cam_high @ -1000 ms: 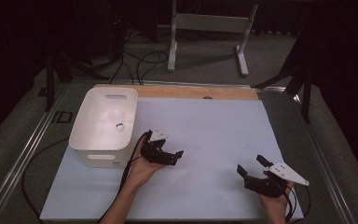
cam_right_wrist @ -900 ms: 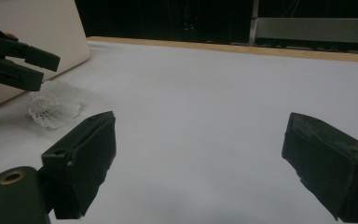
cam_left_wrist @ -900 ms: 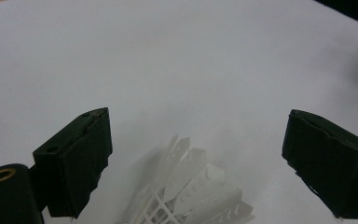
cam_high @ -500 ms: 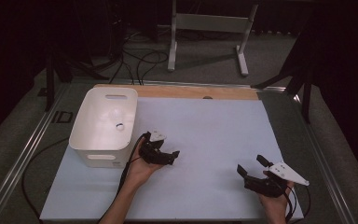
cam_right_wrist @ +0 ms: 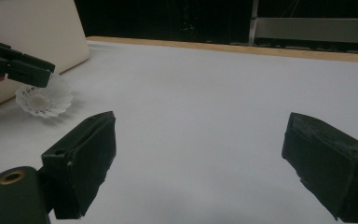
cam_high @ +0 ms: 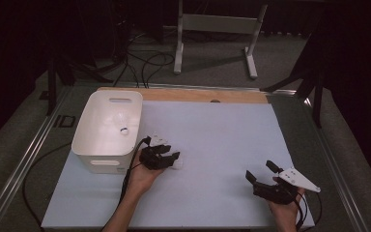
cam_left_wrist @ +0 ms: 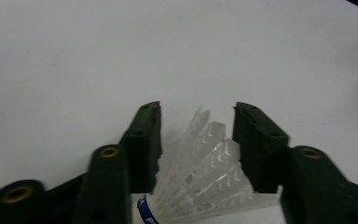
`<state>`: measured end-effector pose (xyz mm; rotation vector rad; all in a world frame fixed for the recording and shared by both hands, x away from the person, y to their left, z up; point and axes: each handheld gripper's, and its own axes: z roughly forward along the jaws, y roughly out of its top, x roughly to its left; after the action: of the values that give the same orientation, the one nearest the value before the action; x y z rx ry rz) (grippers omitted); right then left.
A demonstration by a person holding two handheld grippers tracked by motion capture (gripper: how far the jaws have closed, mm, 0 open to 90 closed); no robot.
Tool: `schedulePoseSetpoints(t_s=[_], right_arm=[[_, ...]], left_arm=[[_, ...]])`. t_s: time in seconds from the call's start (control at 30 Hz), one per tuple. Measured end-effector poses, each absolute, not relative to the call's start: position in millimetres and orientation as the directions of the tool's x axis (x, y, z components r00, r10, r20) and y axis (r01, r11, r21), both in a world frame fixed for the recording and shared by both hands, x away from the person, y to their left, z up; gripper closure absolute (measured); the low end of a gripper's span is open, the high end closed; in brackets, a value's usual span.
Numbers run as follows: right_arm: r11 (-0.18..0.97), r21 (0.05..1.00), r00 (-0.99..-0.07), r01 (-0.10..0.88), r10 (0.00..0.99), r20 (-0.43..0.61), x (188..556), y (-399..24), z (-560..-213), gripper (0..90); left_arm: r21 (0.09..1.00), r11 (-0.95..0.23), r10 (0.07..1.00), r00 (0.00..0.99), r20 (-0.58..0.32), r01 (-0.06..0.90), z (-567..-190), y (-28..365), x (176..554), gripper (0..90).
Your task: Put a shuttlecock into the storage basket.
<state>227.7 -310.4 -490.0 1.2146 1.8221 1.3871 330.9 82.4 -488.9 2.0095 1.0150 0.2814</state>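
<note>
One shuttlecock (cam_left_wrist: pixel 205 182) sits between our left gripper (cam_left_wrist: pixel 197 135) jaws, just been closing, right pad touching feathers; right gripper (cam_right_wrist: pixel 200 168) gapes wide, empty.

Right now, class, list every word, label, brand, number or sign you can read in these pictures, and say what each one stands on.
"ID": white letters on the dark floor left of the table, beside the white bin.
Blue band on the shuttlecock between the left gripper's jaws: white print, cut off at the frame edge, not readable.
Nothing else legible.
</note>
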Motion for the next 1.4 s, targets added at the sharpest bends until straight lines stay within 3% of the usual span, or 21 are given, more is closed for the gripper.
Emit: schedulePoseSetpoints(t_s=[0.23,0.53,1.4], right_arm=[[0.062,0.942,-0.448,0.330,0.889,0.099,228,-310,-490,9.9],[0.062,0.942,-0.447,0.330,0.889,0.099,228,-310,-490,9.9],[0.067,0.941,-0.448,0.332,0.889,0.095,228,-309,-490,9.9]], left_arm=[[0.775,-0.302,0.749,0.641,-0.167,0.556,-487,84,330,75.8],[0.776,-0.299,0.748,0.641,-0.171,0.556,-486,85,330,87.1],[0.816,-0.250,0.714,0.669,-0.207,0.520,-473,85,329,90.0]])
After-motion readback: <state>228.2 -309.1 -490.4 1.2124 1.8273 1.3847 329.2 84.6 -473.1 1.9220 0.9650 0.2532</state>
